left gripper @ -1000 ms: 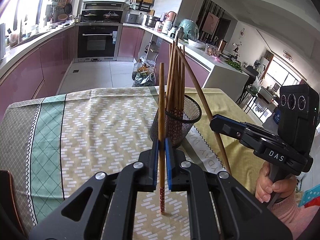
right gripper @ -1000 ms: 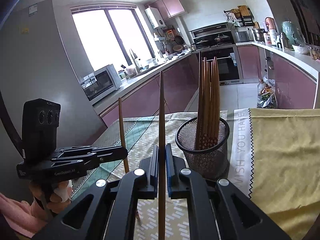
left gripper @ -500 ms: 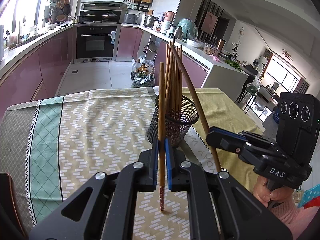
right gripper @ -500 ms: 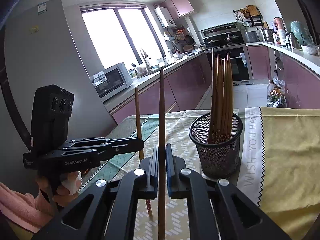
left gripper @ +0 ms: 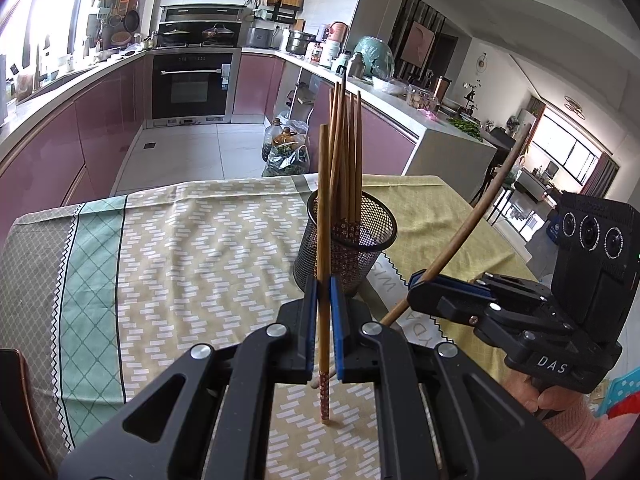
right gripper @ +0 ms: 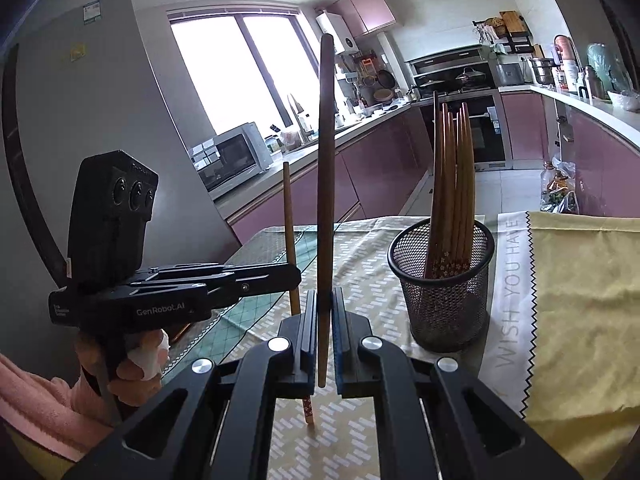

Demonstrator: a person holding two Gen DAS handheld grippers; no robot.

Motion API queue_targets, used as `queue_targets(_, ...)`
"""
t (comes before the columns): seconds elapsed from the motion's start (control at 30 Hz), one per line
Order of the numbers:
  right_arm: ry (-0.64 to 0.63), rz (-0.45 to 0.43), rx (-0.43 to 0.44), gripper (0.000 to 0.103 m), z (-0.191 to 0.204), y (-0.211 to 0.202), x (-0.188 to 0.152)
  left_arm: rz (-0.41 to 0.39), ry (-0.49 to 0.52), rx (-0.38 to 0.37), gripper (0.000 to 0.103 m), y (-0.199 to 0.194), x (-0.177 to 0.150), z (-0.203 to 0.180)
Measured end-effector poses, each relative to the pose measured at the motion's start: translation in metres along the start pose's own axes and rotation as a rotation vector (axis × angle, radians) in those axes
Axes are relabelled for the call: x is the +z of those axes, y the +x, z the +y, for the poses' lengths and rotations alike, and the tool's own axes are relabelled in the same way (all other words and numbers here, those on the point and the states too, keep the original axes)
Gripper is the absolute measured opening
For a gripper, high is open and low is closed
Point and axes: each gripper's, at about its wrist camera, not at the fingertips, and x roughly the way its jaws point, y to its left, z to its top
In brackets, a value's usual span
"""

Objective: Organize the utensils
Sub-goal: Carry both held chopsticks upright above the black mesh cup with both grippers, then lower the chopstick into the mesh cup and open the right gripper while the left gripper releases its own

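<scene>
Lower ends of the brown wooden chopsticks (left gripper: pixel 347 168) bundled in the black wire-mesh cup (left gripper: pixel 348 258) are mostly screened by the mesh. The printed white lettering strip on the tablecloth (left gripper: pixel 390 280) is part covered by the cup and the right gripper (left gripper: pixel 416 280), so it's unreadable from the left side. The right-held chopstick's (right gripper: pixel 323 200) bottom end is hidden behind that gripper's black frame. The person is cut off at the pink sleeve (right gripper: pixel 36 396). Far counter clutter is too small to identify.

Bright window (right gripper: pixel 240 80) glare, sharp frames, fisheye-bent edges.
</scene>
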Motion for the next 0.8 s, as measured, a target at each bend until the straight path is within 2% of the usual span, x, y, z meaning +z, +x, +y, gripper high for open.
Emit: queue_targets(0.8, -0.038, -0.055, -0.103, 0.006, -0.010, -0.026, 0.030, -0.037, 0.030, -0.009, 0.007, -0.009, 0.016, -0.010)
